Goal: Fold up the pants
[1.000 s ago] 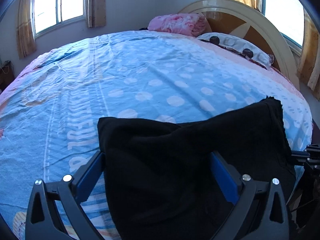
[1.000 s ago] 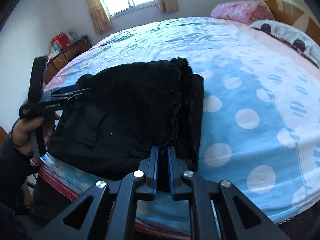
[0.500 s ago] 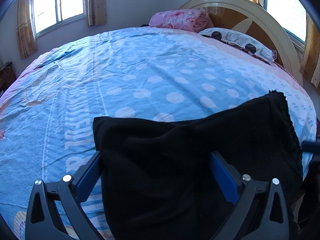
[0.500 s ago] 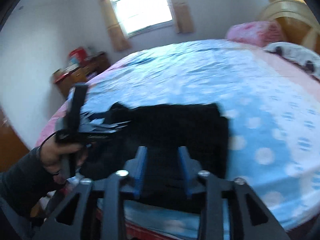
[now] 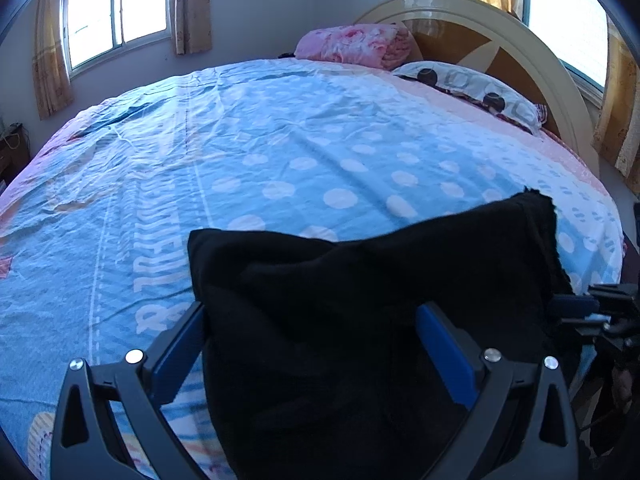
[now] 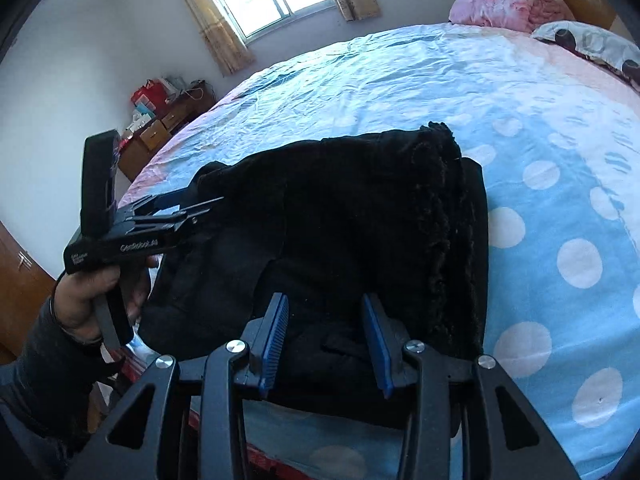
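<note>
The black pants (image 6: 352,232) lie folded in a thick bundle at the near edge of the bed (image 6: 400,80); they also show in the left wrist view (image 5: 360,320). My left gripper (image 5: 316,332) is open wide, its blue fingers on either side of the bundle's left part, with the cloth between them. It also shows in the right wrist view (image 6: 192,210), held by a hand at the bundle's left end. My right gripper (image 6: 326,320) is open, just above the bundle's near edge, not holding it. It also shows at the right edge of the left wrist view (image 5: 592,308).
A blue dotted bedsheet (image 5: 300,152) covers the bed. A pink folded quilt (image 5: 356,42) and a patterned pillow (image 5: 472,88) lie by the headboard (image 5: 500,40). A wooden cabinet with boxes (image 6: 160,120) stands by the wall. The bed's near edge is just below both grippers.
My right gripper has opened and let go of the pants' edge, pulling back then returning close. The left gripper has stayed open around the bundle.
</note>
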Available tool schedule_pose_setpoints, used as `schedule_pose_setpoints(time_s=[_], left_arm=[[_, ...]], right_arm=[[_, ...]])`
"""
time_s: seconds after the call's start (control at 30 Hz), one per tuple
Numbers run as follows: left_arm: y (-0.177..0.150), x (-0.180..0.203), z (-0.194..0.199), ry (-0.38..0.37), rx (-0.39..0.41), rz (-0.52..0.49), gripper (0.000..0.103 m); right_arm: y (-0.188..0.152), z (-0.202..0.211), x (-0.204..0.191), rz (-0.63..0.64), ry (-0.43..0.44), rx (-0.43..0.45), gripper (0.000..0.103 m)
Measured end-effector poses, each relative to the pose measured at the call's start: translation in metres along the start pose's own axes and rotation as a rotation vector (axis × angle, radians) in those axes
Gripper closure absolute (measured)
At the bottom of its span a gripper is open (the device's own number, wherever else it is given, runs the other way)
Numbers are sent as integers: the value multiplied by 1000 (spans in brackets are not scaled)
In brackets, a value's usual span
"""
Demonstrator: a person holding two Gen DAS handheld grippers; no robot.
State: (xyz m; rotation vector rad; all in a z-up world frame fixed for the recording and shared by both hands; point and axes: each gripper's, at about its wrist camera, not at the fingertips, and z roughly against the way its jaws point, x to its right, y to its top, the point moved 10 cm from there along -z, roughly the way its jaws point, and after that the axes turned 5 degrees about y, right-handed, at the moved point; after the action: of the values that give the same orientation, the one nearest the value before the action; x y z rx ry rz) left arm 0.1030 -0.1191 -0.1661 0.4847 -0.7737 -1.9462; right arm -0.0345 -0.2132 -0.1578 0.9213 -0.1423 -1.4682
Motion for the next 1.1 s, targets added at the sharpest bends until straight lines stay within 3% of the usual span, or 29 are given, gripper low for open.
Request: schedule_pose_setpoints(time_s=[0.13, 0.27, 0.33, 0.73, 0.83, 1.1], left_arm=[[-3, -3, 22, 6, 37, 1, 0], [-16, -20, 44, 14, 60, 37, 0], [-26, -32, 46, 28, 46, 62, 0], [-56, -38, 23, -48, -27, 154, 0], [-57, -34, 15, -60, -47, 156, 0], [-50, -27, 2, 1, -45, 132, 0]], right_arm=[[1, 6, 3, -2, -9, -1, 62], [9, 33, 5, 7, -45, 64, 45], [14, 42, 11, 10, -69, 85, 42], [19, 28, 57, -87, -158, 56, 41], [18, 21, 66, -123, -129, 31, 41], [26, 1, 71, -120, -105, 61, 39]])
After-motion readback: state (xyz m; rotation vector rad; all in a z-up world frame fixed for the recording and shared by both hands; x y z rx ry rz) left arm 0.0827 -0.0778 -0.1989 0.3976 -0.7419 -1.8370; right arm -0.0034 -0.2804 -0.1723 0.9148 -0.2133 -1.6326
